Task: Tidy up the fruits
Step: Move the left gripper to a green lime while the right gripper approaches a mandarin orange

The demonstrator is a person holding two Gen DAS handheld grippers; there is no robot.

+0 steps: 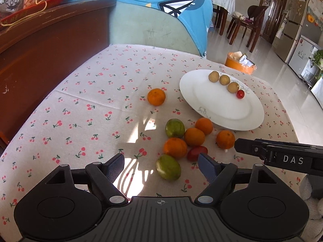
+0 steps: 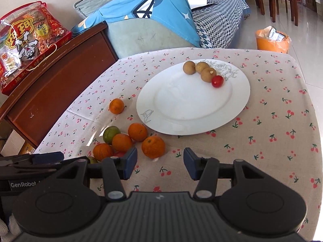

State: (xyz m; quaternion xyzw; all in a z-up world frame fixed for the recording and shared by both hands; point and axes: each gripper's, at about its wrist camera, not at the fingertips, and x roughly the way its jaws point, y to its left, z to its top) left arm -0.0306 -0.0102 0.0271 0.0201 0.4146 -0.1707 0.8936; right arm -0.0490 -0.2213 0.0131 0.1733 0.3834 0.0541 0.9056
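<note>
A white plate [image 1: 222,109] [image 2: 191,104] on the cherry-print cloth holds three brown longans [image 1: 224,79] [image 2: 198,68] and a red cherry tomato [image 1: 240,94] [image 2: 217,81]. Beside the plate lie several oranges [image 1: 194,136] [image 2: 153,146], two green fruits [image 1: 168,167] [image 2: 111,134] and a red tomato [image 1: 197,152]. One orange [image 1: 156,96] [image 2: 116,106] lies apart. My left gripper [image 1: 161,166] is open around the near green fruit, without touching it. My right gripper [image 2: 159,162] is open and empty, just short of the nearest orange; it also shows in the left wrist view [image 1: 278,156].
A dark wooden cabinet [image 1: 40,60] [image 2: 54,84] with a red snack bag [image 2: 26,46] stands left of the table. A sofa with a blue cloth [image 1: 161,12] [image 2: 153,18] is behind. An orange bin [image 1: 240,62] [image 2: 272,42] stands on the floor.
</note>
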